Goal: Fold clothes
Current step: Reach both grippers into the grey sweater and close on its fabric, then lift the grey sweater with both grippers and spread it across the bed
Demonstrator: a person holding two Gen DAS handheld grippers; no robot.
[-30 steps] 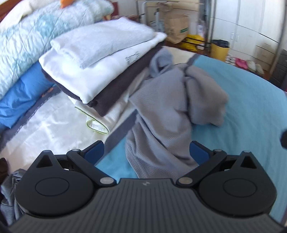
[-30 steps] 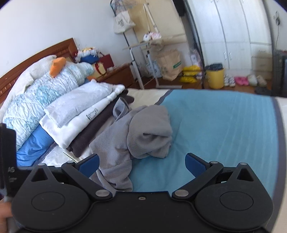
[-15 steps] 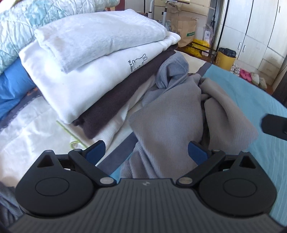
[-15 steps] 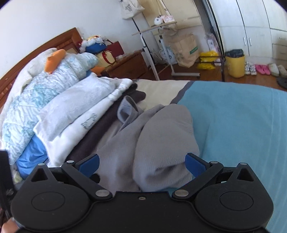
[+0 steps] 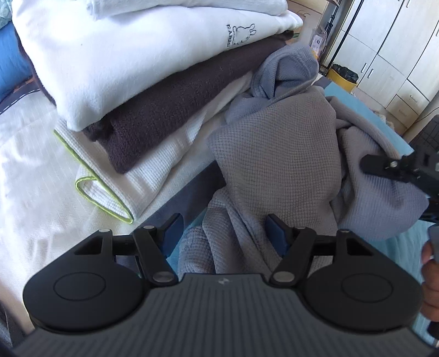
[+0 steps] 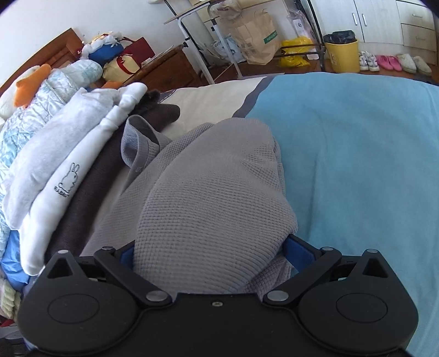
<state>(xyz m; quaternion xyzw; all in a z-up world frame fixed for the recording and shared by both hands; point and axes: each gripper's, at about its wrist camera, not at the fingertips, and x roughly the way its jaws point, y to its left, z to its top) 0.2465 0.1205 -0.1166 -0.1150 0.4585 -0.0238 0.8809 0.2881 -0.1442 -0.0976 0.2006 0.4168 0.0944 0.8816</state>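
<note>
left gripper (image 5: 223, 233) jaws closing around a fold of the crumpled grey waffle-knit top (image 5: 277, 153) beside the folded stack (image 5: 153, 82), right gripper (image 6: 210, 251) spread over its bunched end; pinch an edge, not a wad.

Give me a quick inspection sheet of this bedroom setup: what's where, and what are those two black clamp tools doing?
Surface: bed with blue cover.
Job's things: crumpled grey waffle-knit garment, unfolded; folded stack beside it, with a white rabbit-print top and a dark item.
Clutter: quilt and plush toy behind the stack.
Grippers: left gripper closing, grey fabric between its fingers; right gripper open around a grey bulge.
Cables: nothing seen.
Surroundings: yellow bin, paper bag, shoes, wardrobe.
</note>
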